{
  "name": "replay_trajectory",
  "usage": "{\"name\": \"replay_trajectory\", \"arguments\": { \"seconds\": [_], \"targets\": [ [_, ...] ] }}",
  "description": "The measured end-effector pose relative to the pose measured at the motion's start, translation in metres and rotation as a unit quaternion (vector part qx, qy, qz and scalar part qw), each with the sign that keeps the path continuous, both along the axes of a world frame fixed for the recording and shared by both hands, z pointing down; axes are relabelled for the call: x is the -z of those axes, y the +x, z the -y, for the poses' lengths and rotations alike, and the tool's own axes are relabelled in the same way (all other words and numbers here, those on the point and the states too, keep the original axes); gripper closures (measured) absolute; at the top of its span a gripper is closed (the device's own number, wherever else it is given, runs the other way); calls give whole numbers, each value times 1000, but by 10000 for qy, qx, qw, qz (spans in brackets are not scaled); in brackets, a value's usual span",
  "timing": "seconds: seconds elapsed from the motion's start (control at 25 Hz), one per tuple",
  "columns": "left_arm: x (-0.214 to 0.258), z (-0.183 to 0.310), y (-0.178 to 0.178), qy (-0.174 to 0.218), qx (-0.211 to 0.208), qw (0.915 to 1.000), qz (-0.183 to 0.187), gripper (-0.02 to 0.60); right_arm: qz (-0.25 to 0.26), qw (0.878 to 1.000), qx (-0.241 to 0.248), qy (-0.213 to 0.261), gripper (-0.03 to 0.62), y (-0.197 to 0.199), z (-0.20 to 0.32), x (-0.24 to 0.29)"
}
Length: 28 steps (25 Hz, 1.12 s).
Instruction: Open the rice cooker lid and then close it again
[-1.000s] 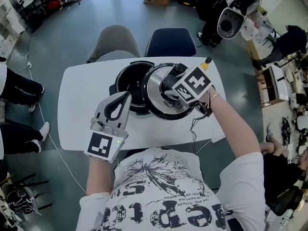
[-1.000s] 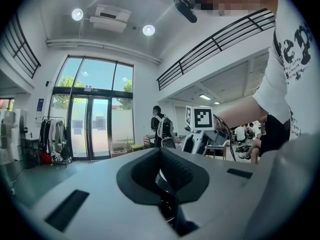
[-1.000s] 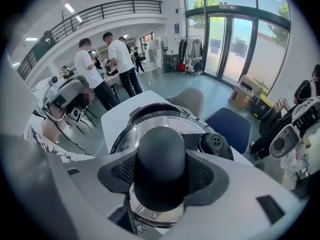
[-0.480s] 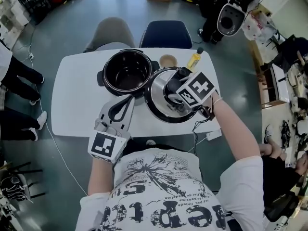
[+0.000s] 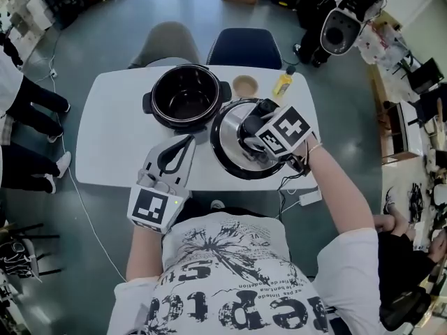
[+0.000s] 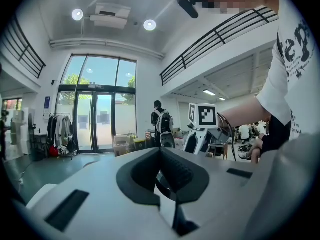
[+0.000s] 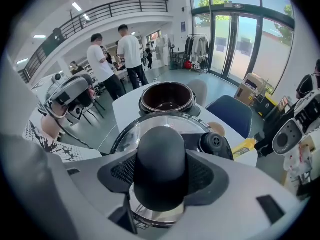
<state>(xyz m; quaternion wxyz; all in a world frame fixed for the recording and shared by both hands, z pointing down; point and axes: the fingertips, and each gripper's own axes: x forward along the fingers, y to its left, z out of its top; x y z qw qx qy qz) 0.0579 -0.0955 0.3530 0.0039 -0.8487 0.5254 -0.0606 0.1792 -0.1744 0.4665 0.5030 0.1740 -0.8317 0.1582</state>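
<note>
The black rice cooker pot (image 5: pixel 187 96) stands with its mouth uncovered at the back of the white table (image 5: pixel 112 138); it also shows far off as the pot (image 7: pixel 167 96). Its round steel lid (image 5: pixel 230 149) sits to the pot's right, over the table's near edge. My right gripper (image 5: pixel 253 132) points steeply down, shut on the lid's black knob (image 7: pixel 161 166), and a black steam vent (image 7: pixel 216 145) sits beside the knob. My left gripper (image 5: pixel 190 139) hovers just in front of the pot, its tips together with nothing in them. In the left gripper view the left gripper (image 6: pixel 160 151) looks level across the room.
A small tan bowl (image 5: pixel 244 86) and a yellow bottle (image 5: pixel 283 84) stand behind the lid. A blue chair (image 5: pixel 246 47) and a grey chair (image 5: pixel 167 47) are at the table's far side. A cable and white adapter (image 5: pixel 307 197) hang off the near right edge. People stand at the left.
The right gripper has carried the lid off the pot, to the right and nearer me, so the pot's mouth is fully exposed. The left gripper has drawn back from the pot.
</note>
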Motion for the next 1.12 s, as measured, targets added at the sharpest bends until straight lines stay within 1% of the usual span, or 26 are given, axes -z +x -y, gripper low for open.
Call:
{"name": "replay_trajectory", "arguments": {
  "seconds": [0.16,0.24,0.28,0.36,0.44,0.52,0.64,0.88,1.0,1.12],
  "targets": [
    [6,-2,0,141,28,9999,-8,568,54,10000,59,23,303,-4,-3,3],
    [5,-2,-1,54,-3,9999,135,569,82,9999,86,39,303,-8,-2,7],
    [7,0,-2,64,-5,9999,146,569,92,9999,101,58,303,-11,0,10],
    [13,6,-5,202,10,9998,36,569,102,9998,139,114,303,-17,3,15],
    [13,7,-11,182,14,9998,86,569,99,9996,178,187,303,-24,4,18],
    [15,11,-24,162,19,9998,138,569,97,9994,204,257,303,-35,7,22],
    [25,24,-46,410,-22,9992,-29,569,135,9992,191,338,303,-60,17,31],
    [32,42,-92,508,-337,9981,124,569,199,9990,109,391,301,-120,39,44],
    [33,56,-119,514,-369,9977,229,569,184,9990,75,401,301,-148,53,45],
    [35,70,-143,542,-364,9977,172,569,199,9991,6,377,301,-171,69,41]
  ]
}}
